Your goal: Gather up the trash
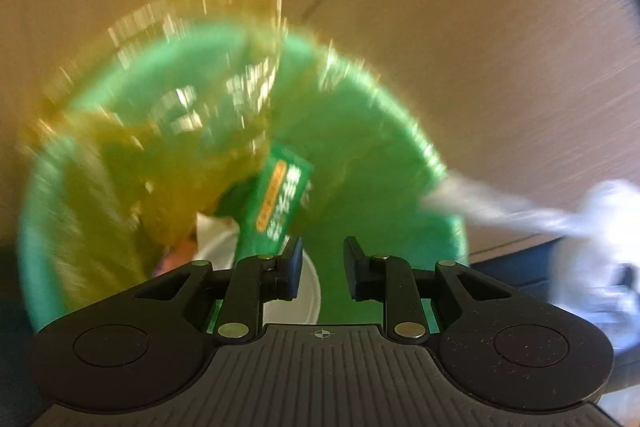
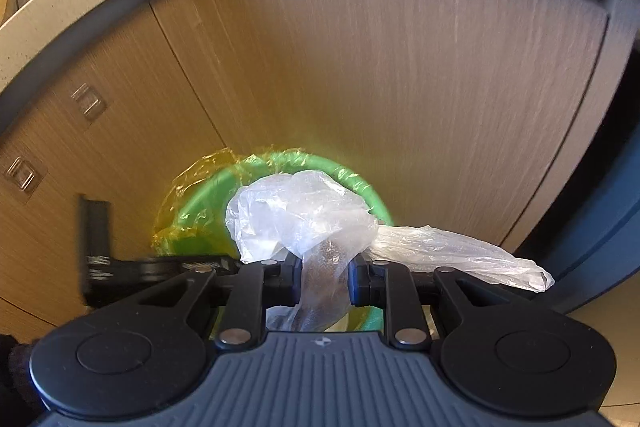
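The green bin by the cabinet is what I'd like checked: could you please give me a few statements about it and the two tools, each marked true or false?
1. The right tool is closed on a clear plastic bag. True.
2. The green bin has a blue liner. False: its liner is yellowish and see-through.
3. The left tool has nothing between its pads. True: there is an empty gap between them.
4. The bin is empty. False: a green packet and a white round item lie inside.
5. The bin stands before a wooden cabinet front. True.
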### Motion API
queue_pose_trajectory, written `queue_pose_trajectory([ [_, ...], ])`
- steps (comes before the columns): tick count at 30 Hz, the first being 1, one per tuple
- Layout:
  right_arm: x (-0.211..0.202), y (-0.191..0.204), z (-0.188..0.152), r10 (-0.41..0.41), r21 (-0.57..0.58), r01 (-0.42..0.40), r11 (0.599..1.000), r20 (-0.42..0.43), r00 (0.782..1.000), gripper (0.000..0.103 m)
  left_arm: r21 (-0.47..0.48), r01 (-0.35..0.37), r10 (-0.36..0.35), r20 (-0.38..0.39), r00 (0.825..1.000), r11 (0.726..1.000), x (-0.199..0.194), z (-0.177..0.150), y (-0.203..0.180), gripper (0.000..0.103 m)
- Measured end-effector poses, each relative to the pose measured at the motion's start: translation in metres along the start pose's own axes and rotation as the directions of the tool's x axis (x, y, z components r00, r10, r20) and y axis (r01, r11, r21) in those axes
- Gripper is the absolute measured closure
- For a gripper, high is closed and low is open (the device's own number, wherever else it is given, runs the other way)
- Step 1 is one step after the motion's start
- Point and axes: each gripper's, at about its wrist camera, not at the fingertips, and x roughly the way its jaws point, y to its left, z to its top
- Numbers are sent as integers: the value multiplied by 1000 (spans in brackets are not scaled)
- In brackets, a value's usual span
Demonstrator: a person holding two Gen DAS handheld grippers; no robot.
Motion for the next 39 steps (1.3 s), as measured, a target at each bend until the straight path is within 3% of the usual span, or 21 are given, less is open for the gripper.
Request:
queue_pose_trajectory([
  [6, 34, 18, -1, 46, -19, -48, 999, -93, 995, 80, 108, -70, 57, 116, 992, 992, -72, 3, -16, 77],
  [8, 53, 27, -3, 41, -33, -46, 998, -139, 989, 69, 112, -81, 65, 140, 988, 990, -86, 2, -20, 77],
  [10, 63, 30, -8, 20, -41, -27, 999, -159, 987, 51, 119, -102, 82, 161, 983, 988, -101, 2, -23, 77],
  [16, 47, 26, -7, 26, -4, -27, 1000, -118, 993, 43, 126, -166, 132, 243, 961, 978, -138, -8, -29, 77],
  [20, 20, 34, -3, 46, 2, -46, 999, -35, 998, 43, 115, -187, 137, 348, 928, 976, -179, -15, -41, 77],
  [22, -5, 50, 0, 66, -32, -64, 997, 59, 996, 43, 133, -201, 125, 437, 891, 970, -209, -21, -54, 77],
  [24, -37, 71, 3, 99, -87, -85, 993, 174, 980, 39, 149, -226, 113, 537, 836, 963, -242, -30, -69, 77],
  [25, -54, 82, 5, 125, -118, -99, 988, 233, 965, 30, 157, -240, 104, 588, 802, 958, -264, -35, -77, 77],
  [27, -89, 104, 6, 189, -179, -134, 975, 344, 920, 13, 169, -296, 102, 689, 718, 940, -303, -46, -94, 77],
  [28, -105, 115, 7, 227, -209, -153, 966, 395, 890, 6, 170, -346, 115, 736, 667, 923, -319, -51, -104, 77],
  [30, -134, 137, 11, 303, -270, -192, 943, 466, 831, 0, 165, -451, 149, 800, 582, 877, -345, -58, -122, 77],
  [31, -146, 148, 14, 335, -295, -210, 932, 484, 809, 0, 159, -484, 154, 825, 544, 860, -359, -61, -130, 77],
  [33, -163, 170, 21, 377, -328, -234, 915, 488, 787, 0, 122, -503, 161, 860, 483, 856, -382, -67, -139, 79],
  [34, -169, 180, 25, 383, -335, -238, 912, 487, 785, 0, 101, -503, 166, 873, 459, 858, -394, -70, -142, 79],
  [35, -176, 188, 26, 381, -336, -235, 912, 488, 785, 0, 85, -513, 180, 877, 445, 854, -402, -72, -146, 80],
  [37, -183, 202, 23, 372, -335, -221, 916, 501, 781, 0, 56, -554, 233, 869, 437, 830, -410, -74, -152, 81],
  [39, -188, 212, 12, 359, -337, -201, 920, 515, 778, 0, 8, -565, 281, 862, 422, 825, -421, -82, -152, 81],
])
